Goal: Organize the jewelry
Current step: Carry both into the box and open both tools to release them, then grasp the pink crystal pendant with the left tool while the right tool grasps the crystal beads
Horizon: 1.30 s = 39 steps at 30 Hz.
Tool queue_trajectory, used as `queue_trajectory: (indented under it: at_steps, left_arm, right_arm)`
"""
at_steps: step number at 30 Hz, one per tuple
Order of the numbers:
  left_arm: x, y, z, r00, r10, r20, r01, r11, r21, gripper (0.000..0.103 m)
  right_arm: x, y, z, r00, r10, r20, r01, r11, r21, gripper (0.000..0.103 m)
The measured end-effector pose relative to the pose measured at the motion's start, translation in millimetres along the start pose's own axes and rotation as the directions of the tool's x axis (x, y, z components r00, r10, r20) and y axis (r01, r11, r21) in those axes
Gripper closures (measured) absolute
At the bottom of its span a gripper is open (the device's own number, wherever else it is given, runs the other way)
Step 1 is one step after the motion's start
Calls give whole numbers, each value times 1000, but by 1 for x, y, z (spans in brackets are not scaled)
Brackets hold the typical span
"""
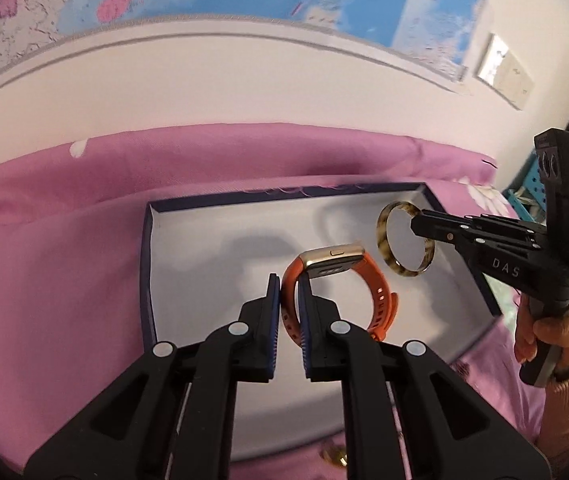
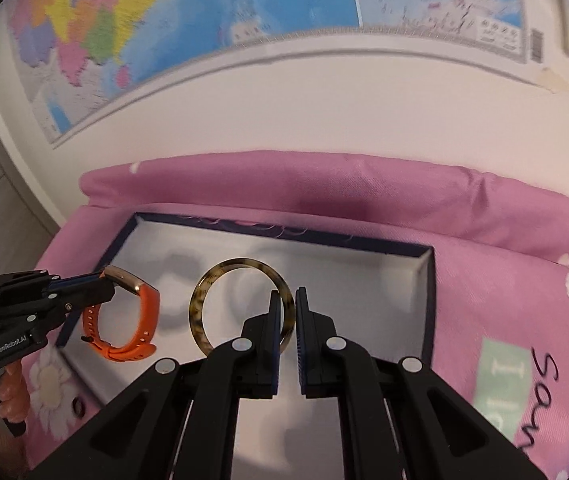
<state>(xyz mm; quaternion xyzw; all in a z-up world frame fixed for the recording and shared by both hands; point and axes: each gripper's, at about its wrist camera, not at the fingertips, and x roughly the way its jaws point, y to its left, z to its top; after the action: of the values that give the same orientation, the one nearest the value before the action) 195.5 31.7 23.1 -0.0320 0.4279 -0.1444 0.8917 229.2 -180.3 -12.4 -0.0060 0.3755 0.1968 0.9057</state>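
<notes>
Orange watch upright in left tongs, band loop edge-on.

A white wall fills the upper half of both views. A large, colourful world map hangs on it, with blue seas and pink, yellow and green countries. Below, a pink cloth with white flowers covers the worktop and bunches up along the wall. At far right in the left view are a pale wall panel and blue shelving, blurred.
</notes>
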Motion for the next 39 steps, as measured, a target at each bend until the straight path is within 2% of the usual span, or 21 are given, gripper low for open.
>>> queue_trajectory:
  at_steps: [9,18,20,21,22,25,27,28,30,33,39]
  left_arm:
    - [47,16,23,996,47,-70,-48,999,-16,93]
    - [62,15,37,994,50,-93,-55,997,-46,93]
    - [66,14,38,993,57,-106,-63,996,-56,92]
    - [67,14,38,992,57,-110,-64,996,-63,87]
    - [66,14,38,992,56,-112,-64,996,-68,77]
    - [54,19,33,994,76,-79,-81,995,-64,58]
    - [42,18,31,994,101,-43,-103,993,-51,53]
    - [30,16,27,993,117,-11,-117,992,-38,47]
    - [12,11,19,991,129,36,-129,992,-12,41]
    - [-15,1,4,985,141,98,-145,989,33,39]
    - [-55,-11,-38,982,111,156,-127,987,98,35]
  right_arm:
    - [33,-5,15,997,-52,-62,54,998,30,97]
    - [42,-10,18,994,-67,-90,73,996,59,96]
    - [39,-10,17,994,-75,-76,80,995,63,92]
    - [35,-10,17,994,-84,-64,88,994,62,90]
    - [33,-10,17,995,-83,-53,86,994,62,85]
    - [8,-3,7,998,-55,9,55,998,21,77]
    - [-10,2,-2,999,-27,37,27,1000,-14,70]
    - [-26,7,-12,998,2,59,0,999,-43,66]
    - [-44,12,-26,997,26,77,-20,996,-82,63]
    - [-73,20,-55,993,83,86,-70,987,-146,62]
    - [-93,32,-118,996,87,2,-84,968,-238,62]
